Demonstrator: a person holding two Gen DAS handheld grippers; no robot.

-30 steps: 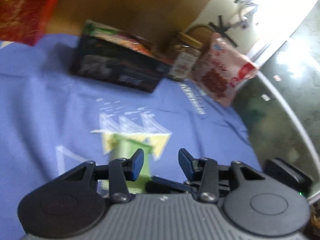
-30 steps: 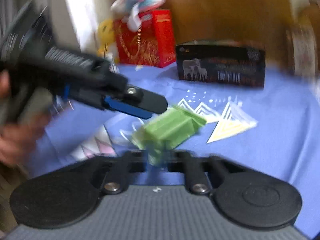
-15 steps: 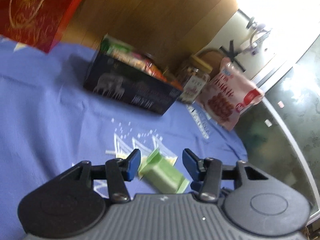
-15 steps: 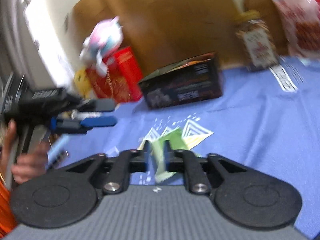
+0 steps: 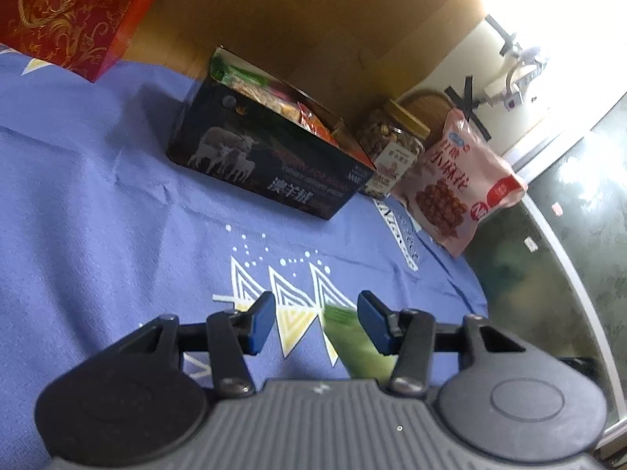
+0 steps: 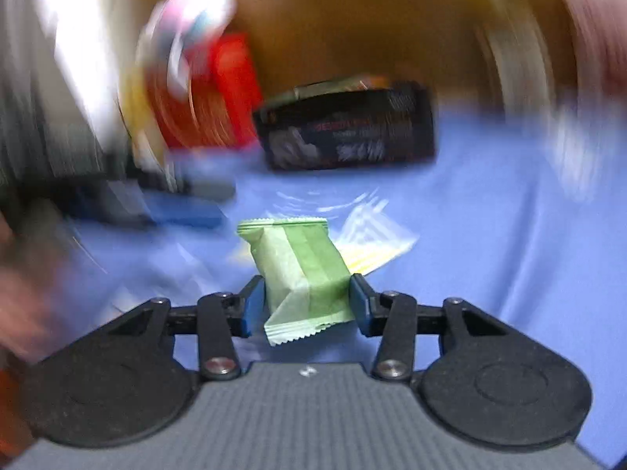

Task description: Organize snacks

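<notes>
A green snack packet point(image 6: 301, 274) sits between the pads of my right gripper point(image 6: 303, 305), which is shut on it above the blue cloth. The same packet point(image 5: 354, 346) shows blurred in the left wrist view, behind the right fingertip point(image 5: 374, 323). My left gripper point(image 5: 315, 323) is open and empty, low over the cloth. A black open box point(image 5: 270, 156) filled with snack packets stands at the back; it also shows in the right wrist view point(image 6: 348, 129). The left gripper point(image 6: 176, 203) appears blurred at the left of the right wrist view.
A red gift box point(image 5: 74, 11) stands at the back left. A jar of nuts point(image 5: 392, 145) and a pink snack bag point(image 5: 462, 184) stand right of the black box. The table's edge point(image 5: 576, 270) curves along the right. A wooden wall is behind.
The right gripper has turned, so the green packet now lies flat between its pads. The left gripper has moved forward and lower; the packet now shows by its right fingertip.
</notes>
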